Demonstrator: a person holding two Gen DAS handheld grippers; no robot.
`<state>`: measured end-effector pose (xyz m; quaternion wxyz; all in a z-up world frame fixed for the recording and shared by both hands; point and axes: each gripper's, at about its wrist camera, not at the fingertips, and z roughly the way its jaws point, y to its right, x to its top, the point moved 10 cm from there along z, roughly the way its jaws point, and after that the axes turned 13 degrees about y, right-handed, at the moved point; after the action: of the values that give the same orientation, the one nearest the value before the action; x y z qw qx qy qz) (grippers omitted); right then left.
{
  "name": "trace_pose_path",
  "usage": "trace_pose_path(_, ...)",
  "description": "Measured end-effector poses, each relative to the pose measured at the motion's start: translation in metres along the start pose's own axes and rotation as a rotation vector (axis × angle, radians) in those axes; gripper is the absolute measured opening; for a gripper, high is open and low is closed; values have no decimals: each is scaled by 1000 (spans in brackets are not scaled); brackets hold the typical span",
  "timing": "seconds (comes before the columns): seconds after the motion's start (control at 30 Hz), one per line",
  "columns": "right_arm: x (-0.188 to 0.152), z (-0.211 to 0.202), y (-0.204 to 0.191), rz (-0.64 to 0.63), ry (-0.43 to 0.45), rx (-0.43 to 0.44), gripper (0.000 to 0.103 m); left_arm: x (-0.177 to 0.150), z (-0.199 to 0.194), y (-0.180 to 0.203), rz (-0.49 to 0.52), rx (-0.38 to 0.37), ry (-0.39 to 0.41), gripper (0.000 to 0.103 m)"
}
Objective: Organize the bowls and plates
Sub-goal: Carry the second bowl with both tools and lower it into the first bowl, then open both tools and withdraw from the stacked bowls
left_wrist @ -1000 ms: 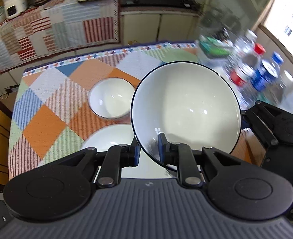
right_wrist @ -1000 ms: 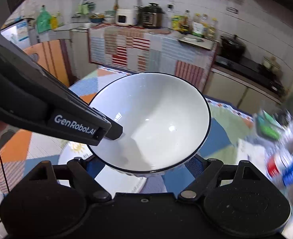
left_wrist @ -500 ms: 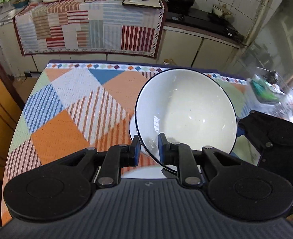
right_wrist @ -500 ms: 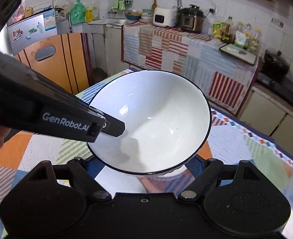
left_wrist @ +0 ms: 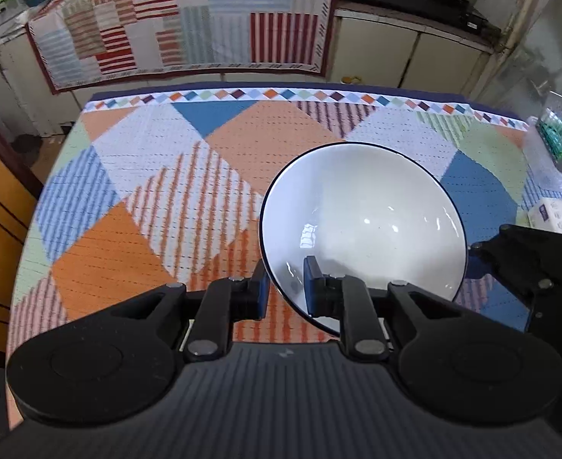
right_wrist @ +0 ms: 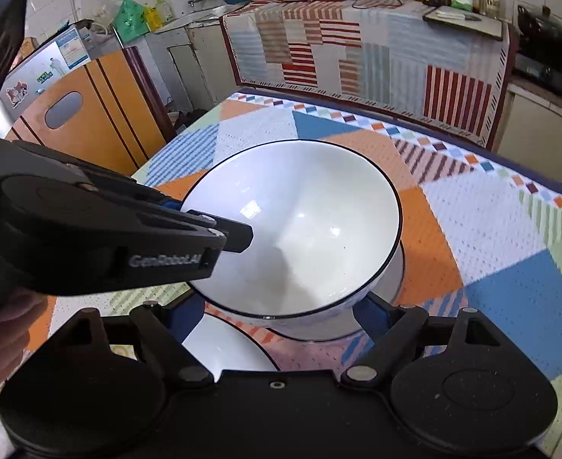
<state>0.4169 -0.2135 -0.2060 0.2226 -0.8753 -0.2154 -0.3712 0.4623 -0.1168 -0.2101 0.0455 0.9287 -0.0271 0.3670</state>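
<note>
Patchwork tablecloth [left_wrist: 166, 206]: now fills more of both views than before; large white bowl [left_wrist: 361, 222]: carried lower above it, over a smaller bowl [right_wrist: 372, 306]; right gripper [right_wrist: 277, 313]: spread wide, cradling the bowl's sides; left gripper [left_wrist: 285, 287]: pinching its rim.

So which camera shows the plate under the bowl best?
The right wrist view: the plate shows below the bowl, between the right gripper's fingers. The left wrist view shows none of it.
</note>
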Motion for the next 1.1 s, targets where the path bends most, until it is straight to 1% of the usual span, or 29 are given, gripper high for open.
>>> trace_pose_path(0.07, -5, -1, 3, -18, -5, -12, 88, -5, 4, 3, -4, 3, -16, 16)
trace_pose_path(0.2, -6, 1, 5, -77, -6, -53, 88, -6, 9, 4, 23, 43, 12, 18)
trace_pose_path(0.3, -8, 4, 10, -102, -18, -86, 90, -7, 16, 4, 5, 34, 3, 19)
trace_pose_path(0.4, -9, 3, 12, -121, -3, -108, 89, -8, 17, 2, -6, 36, 12, 22)
trace_pose_path(0.47, -9, 2, 14, -111, 10, -115, 89, -7, 14, 0, -6, 36, 22, 23)
trace_pose_path(0.53, -10, 1, 17, -89, 14, -122, 89, -5, 5, 1, 2, 21, 33, 26)
trace_pose_path(0.63, -14, -11, 14, -56, 37, -100, 89, 1, -12, 2, 9, -11, 60, 32)
trace_pose_path(0.67, -15, -15, 13, -51, 45, -96, 89, 2, -17, 3, 15, -16, 60, 33)
trace_pose_path(0.87, -21, -51, 2, -73, 73, -67, 89, 0, -59, 10, 41, -82, 73, 35)
trace_pose_path(0.93, -18, -63, -3, -87, 82, -71, 89, 1, -72, 11, 25, -84, 82, 35)
trace_pose_path(1.0, -13, -74, -10, -92, 94, -80, 89, 2, -82, 14, 14, -108, 82, 35)
trace_pose_path(1.1, -6, -90, -22, -101, 100, -83, 89, 1, -99, 19, 26, -134, 71, 35)
